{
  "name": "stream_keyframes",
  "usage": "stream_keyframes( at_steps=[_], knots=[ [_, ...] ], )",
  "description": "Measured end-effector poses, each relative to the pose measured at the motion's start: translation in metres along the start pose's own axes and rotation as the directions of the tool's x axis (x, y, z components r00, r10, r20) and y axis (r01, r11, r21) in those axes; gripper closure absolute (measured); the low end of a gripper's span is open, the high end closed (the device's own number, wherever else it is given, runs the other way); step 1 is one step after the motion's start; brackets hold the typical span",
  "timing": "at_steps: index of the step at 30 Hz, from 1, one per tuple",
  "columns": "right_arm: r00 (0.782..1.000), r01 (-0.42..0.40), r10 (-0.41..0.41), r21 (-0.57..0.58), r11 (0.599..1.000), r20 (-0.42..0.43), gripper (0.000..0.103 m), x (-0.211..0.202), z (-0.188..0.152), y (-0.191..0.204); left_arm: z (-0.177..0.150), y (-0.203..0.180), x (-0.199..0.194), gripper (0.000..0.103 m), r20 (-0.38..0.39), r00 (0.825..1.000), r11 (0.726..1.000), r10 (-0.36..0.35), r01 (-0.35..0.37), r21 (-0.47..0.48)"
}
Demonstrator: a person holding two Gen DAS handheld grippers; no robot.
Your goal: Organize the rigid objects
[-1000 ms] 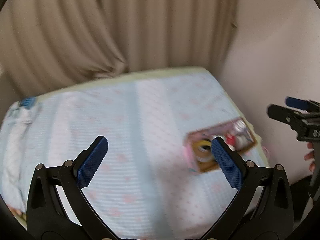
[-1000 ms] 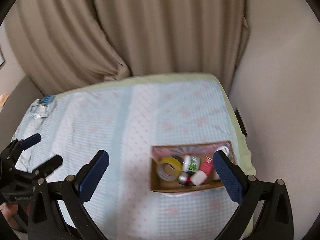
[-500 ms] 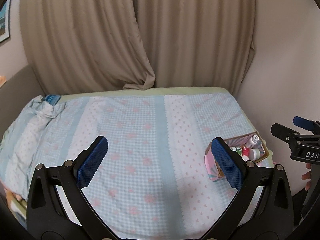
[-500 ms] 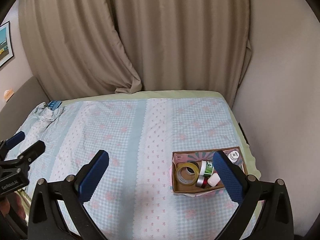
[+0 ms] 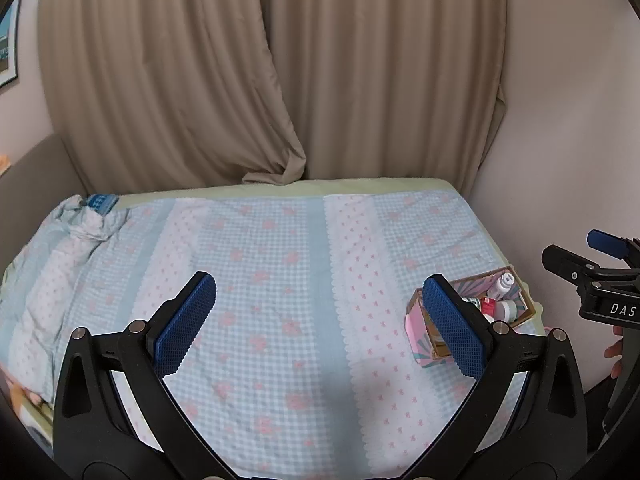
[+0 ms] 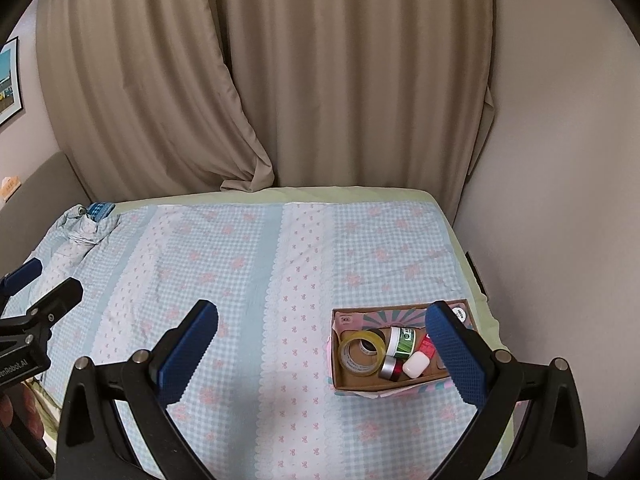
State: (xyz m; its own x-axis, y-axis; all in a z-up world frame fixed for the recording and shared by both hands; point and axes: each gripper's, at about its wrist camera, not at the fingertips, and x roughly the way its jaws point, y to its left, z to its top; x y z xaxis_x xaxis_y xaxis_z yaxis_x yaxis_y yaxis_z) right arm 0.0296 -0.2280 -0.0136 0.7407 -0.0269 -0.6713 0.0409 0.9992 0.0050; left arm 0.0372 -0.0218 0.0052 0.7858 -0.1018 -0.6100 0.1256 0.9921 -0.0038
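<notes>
Both grippers: black plastic frames w/ silver screws, blue textured pads [image 5: 187,322] on the fingers. Right gripper [image 5: 588,260] has white "DAS" lettering; left gripper [image 6: 30,280] reads "nRobot.AI". Bare skin at fingertips [image 5: 614,354].

Open brown cardboard box with pink patterned outer sides [image 6: 404,383]: near right on bed. Inside, left to right: yellowish clear tape roll [image 6: 362,350] leaning; green-labelled white jar [image 6: 403,341]; silver-and-red cylinder [image 6: 390,369] lying; white oval case [image 6: 415,364]; red item [image 6: 426,347].
</notes>
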Motion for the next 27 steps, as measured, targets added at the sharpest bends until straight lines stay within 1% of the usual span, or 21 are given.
stream_keyframes(
  at_steps=[27],
  knots=[
    [1.0, 0.0, 0.0, 0.002, 1.0, 0.001, 0.0, 0.0015, -0.0005, -0.0003, 0.0004, 0.002, 0.0011, 0.0, 0.002, 1.0, 1.0, 0.014, -0.014, -0.004]
  ],
)
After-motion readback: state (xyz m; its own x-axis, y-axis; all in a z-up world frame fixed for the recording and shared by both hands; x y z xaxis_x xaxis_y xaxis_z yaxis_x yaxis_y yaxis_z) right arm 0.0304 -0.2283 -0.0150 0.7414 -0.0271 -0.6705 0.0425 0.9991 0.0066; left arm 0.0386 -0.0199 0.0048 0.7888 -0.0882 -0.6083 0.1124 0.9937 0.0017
